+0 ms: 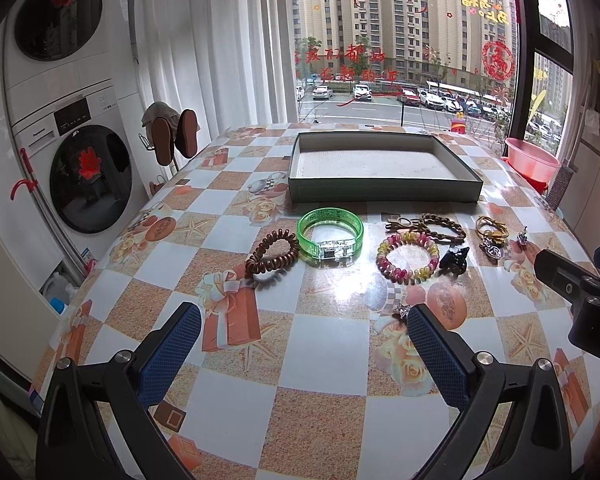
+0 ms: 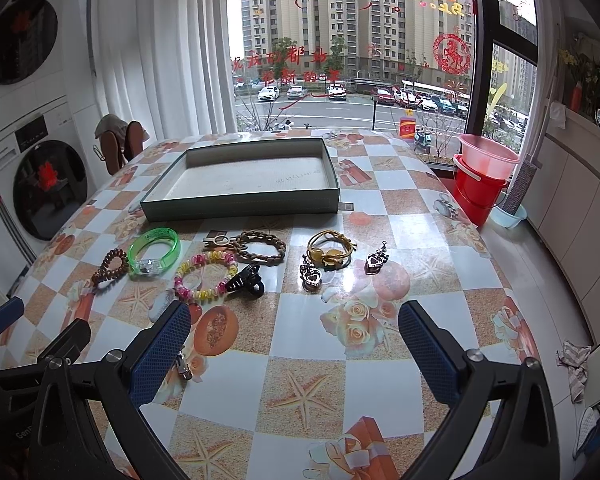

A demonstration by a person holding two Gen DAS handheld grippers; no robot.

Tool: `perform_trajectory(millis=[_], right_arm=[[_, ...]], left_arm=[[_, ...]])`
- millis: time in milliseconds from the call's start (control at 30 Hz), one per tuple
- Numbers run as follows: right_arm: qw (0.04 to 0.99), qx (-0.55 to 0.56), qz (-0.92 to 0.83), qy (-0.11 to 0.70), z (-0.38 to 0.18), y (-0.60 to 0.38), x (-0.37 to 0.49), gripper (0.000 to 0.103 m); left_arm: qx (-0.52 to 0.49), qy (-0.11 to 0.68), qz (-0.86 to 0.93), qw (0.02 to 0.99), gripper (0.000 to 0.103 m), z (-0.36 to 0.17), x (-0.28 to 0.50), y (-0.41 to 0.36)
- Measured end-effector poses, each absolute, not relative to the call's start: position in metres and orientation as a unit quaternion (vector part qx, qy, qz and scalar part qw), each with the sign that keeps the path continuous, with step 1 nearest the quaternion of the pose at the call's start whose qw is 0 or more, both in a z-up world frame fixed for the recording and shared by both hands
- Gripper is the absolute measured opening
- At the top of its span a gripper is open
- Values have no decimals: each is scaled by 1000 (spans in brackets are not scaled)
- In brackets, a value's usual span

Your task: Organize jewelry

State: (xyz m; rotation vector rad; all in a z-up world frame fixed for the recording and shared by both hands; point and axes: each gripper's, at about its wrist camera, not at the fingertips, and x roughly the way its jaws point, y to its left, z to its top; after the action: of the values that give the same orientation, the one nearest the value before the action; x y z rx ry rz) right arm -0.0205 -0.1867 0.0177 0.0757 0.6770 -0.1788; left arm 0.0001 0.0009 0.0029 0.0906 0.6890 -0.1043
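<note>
An empty green box (image 1: 384,192) (image 2: 240,204) lies at the table's far side. In front of it lie a brown coil hair tie (image 1: 272,255) (image 2: 110,266), a green bangle (image 1: 331,236) (image 2: 155,252), a pink-yellow bead bracelet (image 1: 407,261) (image 2: 205,276), a black hair claw (image 1: 454,258) (image 2: 245,280), a brown braided bracelet (image 1: 444,226) (image 2: 260,252), a yellow cord bracelet (image 1: 492,228) (image 2: 330,252) and heart earrings (image 2: 312,276) (image 2: 376,262). A small silver piece (image 1: 401,310) (image 2: 183,366) lies by a finger. My left gripper (image 1: 304,320) and right gripper (image 2: 294,320) are open and empty, short of the row.
The table has a checkered patterned cloth (image 1: 324,352). Stacked washer and dryer (image 1: 80,168) stand at the left. Pink and red basins (image 2: 482,176) stand at the right by the window. The right gripper's body (image 1: 580,292) shows at the left view's right edge.
</note>
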Motion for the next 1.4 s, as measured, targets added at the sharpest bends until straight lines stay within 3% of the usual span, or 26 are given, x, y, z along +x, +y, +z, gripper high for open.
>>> perform_trajectory(millis=[500, 800, 1300, 1400], right_arm=[[937, 41, -88, 336, 14, -188, -21, 103], [905, 100, -79, 406, -12, -214, -10, 103], [870, 119, -101, 467, -10, -283, 45, 103], [863, 98, -99, 485, -16, -285, 62, 92]], left_arm=[[47, 343, -47, 937, 103, 0, 1, -1], [19, 380, -52, 923, 103, -8, 16, 15], [24, 429, -34, 903, 103, -10, 108, 62], [34, 441, -41, 896, 97, -18, 129, 64]])
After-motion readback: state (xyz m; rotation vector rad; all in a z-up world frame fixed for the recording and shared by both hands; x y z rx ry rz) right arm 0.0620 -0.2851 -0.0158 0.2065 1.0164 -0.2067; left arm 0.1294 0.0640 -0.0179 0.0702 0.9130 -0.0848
